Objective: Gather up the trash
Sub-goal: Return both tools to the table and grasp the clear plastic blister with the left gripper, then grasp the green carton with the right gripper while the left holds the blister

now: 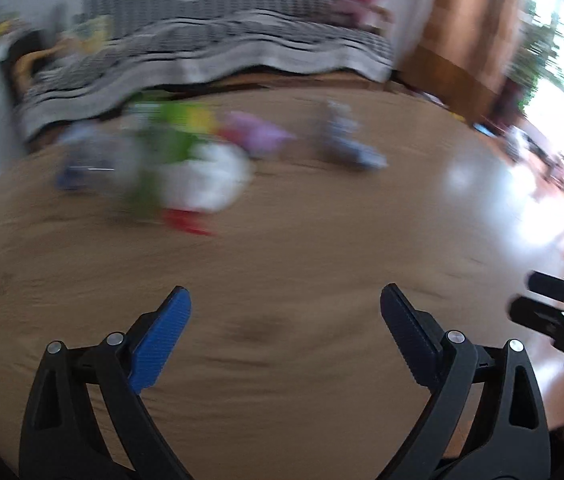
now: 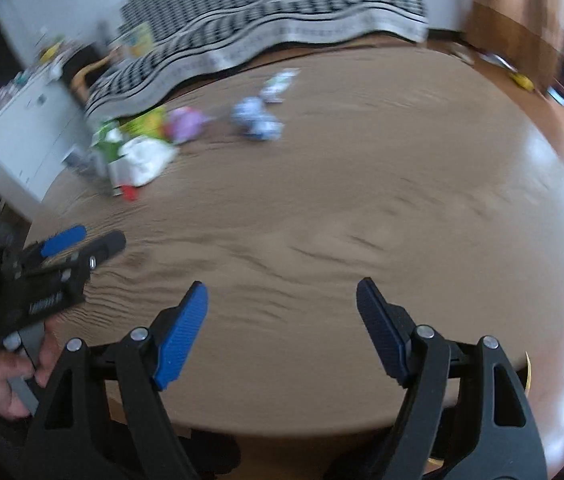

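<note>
Hovering over the wooden bench (image 2: 362, 208) with both grippers, far from the trash.

Our left gripper (image 1: 285, 300) has its jaws wide apart and holds nothing; our right gripper (image 2: 282, 294) also has its jaws apart and empty. The trash sits at the far side of the bench, near the striped bed (image 2: 282, 20): a white crumpled bag (image 1: 206, 180) with a green wrapper (image 1: 170, 136) and a red piece (image 1: 186, 222) touching it, a purple piece (image 1: 258, 134) just beside, and a bluish crumpled wrapper (image 1: 346, 140) a little apart. Both views are blurred, so we cannot tell finer details.
</note>
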Demonstrator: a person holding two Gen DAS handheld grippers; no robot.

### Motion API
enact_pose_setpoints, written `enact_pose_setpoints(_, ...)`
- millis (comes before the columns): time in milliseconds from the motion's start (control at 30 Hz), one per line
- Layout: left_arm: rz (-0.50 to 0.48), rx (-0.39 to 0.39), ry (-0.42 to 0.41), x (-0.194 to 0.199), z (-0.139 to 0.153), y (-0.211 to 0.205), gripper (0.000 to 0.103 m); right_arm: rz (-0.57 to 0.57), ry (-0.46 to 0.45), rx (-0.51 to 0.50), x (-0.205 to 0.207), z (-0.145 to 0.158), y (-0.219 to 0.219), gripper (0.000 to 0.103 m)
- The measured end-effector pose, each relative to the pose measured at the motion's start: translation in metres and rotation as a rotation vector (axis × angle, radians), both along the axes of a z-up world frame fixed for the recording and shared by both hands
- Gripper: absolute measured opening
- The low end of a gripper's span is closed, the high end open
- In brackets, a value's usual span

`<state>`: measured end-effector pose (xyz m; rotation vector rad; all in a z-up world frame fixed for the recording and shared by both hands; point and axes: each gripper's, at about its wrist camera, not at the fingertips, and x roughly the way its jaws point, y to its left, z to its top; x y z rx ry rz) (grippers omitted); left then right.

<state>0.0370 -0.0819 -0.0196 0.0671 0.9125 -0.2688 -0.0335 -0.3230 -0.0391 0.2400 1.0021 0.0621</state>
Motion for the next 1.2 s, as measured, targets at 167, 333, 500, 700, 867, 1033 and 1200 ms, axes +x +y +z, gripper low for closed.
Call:
enact_pose_setpoints(167, 0.139, -0.023, -0.047, 0.049, 0.005, 0.068, 0.093, 0.107, 0.006, -0.017, 0.049, -0.007, 0.064, 0.074)
enact_pose_setpoints(333, 0.176, -0.035, -0.096, 0.094, 0.000, 0.093, 0.093, 0.144, 0.019, -0.017, 0.073, -0.014, 0.092, 0.074)
enact_pose_setpoints(500, 0.146, -0.051, -0.130, 0.121, 0.000, 0.101, 0.093, 0.159, 0.024, -0.026, 0.088, -0.018, 0.099, 0.074)
enact_pose_setpoints(700, 0.117, -0.101, -0.106, 0.121, -0.003, 0.105, 0.034, 0.157, 0.028, -0.034, 0.094, -0.022, 0.095, 0.074)
enact_pose_setpoints(867, 0.136, -0.071, -0.086, 0.100, 0.004, 0.113, 0.032, 0.145, 0.017, -0.016, 0.093, -0.019, 0.089, 0.074)
enact_pose_setpoints(1033, 0.175, -0.061, -0.043, 0.067, 0.018, 0.128, 0.032, 0.193, -0.024, 0.002, 0.106, -0.004, 0.115, 0.074)
enact_pose_setpoints(1200, 0.211, -0.085, -0.005, 0.040, 0.019, 0.140, 0.032, 0.228, -0.061, 0.041, 0.149, 0.013, 0.150, 0.074)
